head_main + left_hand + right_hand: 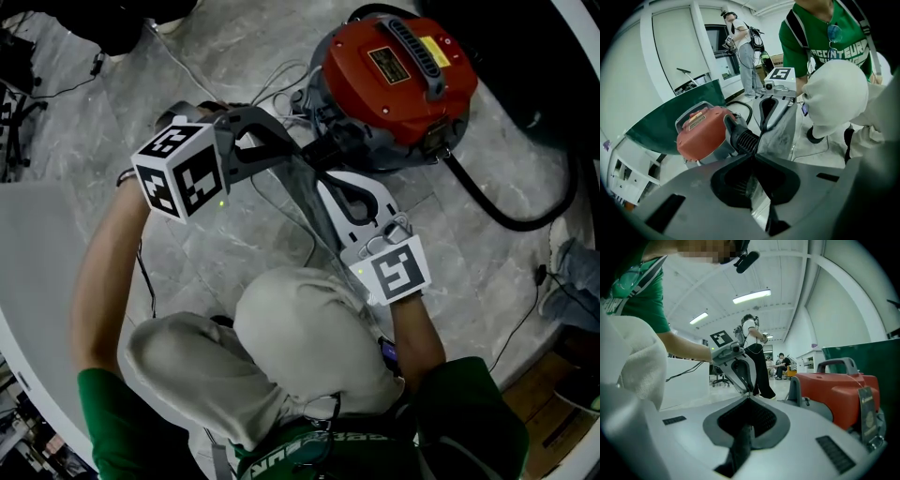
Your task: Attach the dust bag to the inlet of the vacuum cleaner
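Observation:
The dust bag (305, 202) is a flat grey sheet stretched between my two grippers, just in front of the vacuum cleaner (398, 75). My left gripper (284, 157) is shut on its upper end. My right gripper (324, 181) is shut on the other end. In the left gripper view the dust bag (780, 133) rises from the closed left gripper (753, 157) beside the black ribbed inlet (743, 138) of the red-topped vacuum cleaner (701, 133). In the right gripper view the right gripper (749, 398) meets the left one tip to tip, with the vacuum cleaner (843, 385) at the right.
A black hose (516, 211) curves over the marble floor right of the vacuum. Thin cables (272, 84) lie to its left. The person's bent knees (300, 337) are just below the grippers. A green panel (670, 117) and standing people (740, 47) are behind.

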